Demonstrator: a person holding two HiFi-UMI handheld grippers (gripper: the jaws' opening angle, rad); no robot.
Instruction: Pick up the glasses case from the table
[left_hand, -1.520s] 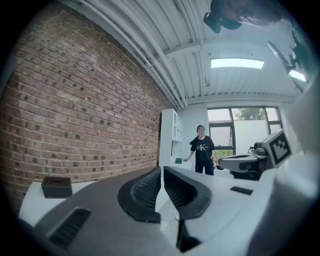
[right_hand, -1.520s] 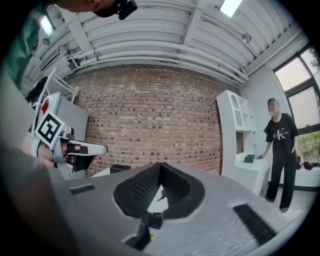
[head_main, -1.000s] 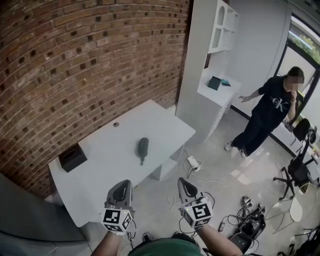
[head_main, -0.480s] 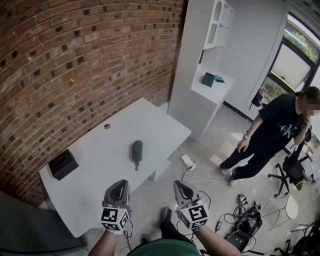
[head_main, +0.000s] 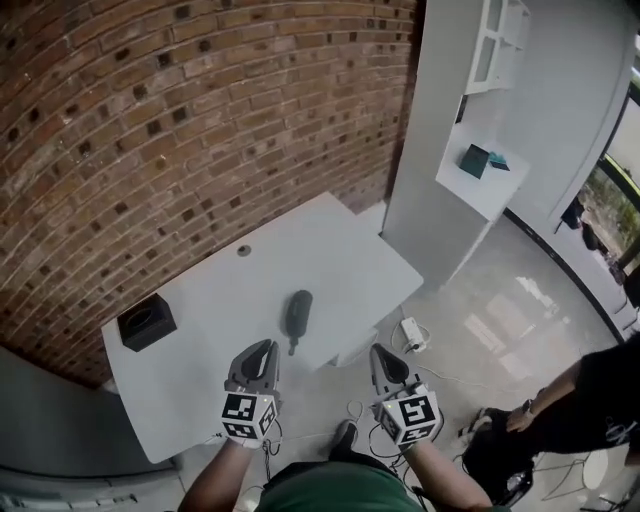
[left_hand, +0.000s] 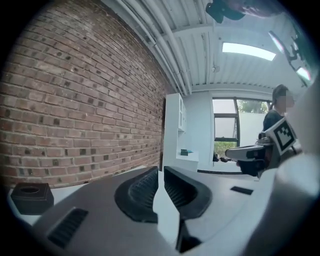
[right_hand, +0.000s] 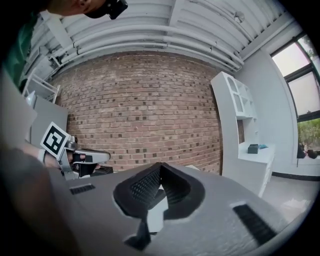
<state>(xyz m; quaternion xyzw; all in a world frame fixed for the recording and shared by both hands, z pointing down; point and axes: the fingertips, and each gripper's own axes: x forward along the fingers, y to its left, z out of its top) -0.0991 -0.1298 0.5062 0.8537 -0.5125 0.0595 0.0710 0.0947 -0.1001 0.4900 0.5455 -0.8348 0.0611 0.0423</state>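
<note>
The glasses case (head_main: 297, 315) lay lengthwise up-frame, just above the clenched, empty left gripper (head_main: 262, 352), which sat nearer it than the equally clenched right gripper (head_main: 381, 354).

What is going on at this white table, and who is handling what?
A person holds a left tool and a right tool, both shut and empty, near the white table and its front edge. The dark glasses case lies untouched on the table, just ahead of the left tool. A black box sits near the table's left corner.
</note>
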